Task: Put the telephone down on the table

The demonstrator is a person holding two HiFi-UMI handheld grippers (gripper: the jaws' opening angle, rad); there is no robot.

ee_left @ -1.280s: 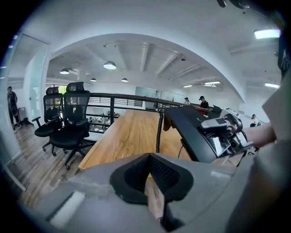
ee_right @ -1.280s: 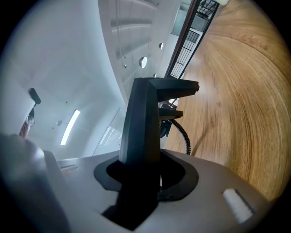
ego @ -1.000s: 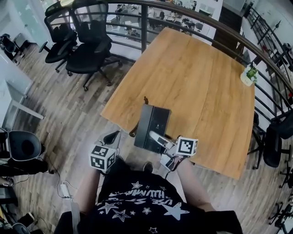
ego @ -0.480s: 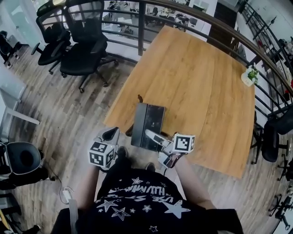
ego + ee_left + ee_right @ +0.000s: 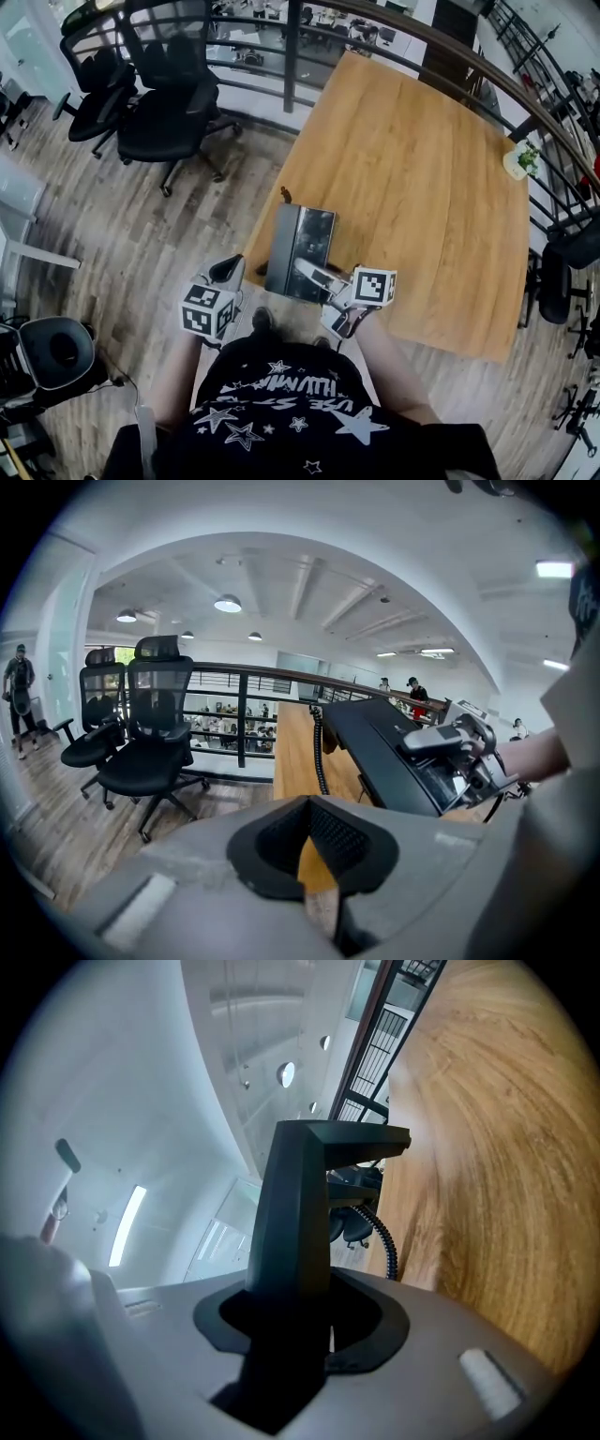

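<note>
In the head view, the telephone (image 5: 298, 251) is at the near edge of the bench (image 5: 422, 159), carried by the right gripper (image 5: 317, 277), with the left gripper (image 5: 228, 273) nearby over the floor (image 5: 141, 234). The left gripper view shows its jaws drawn together at the tips, with nothing between them. The right gripper view shows its jaws clamped on the telephone's dark body, beside the bench.
</note>
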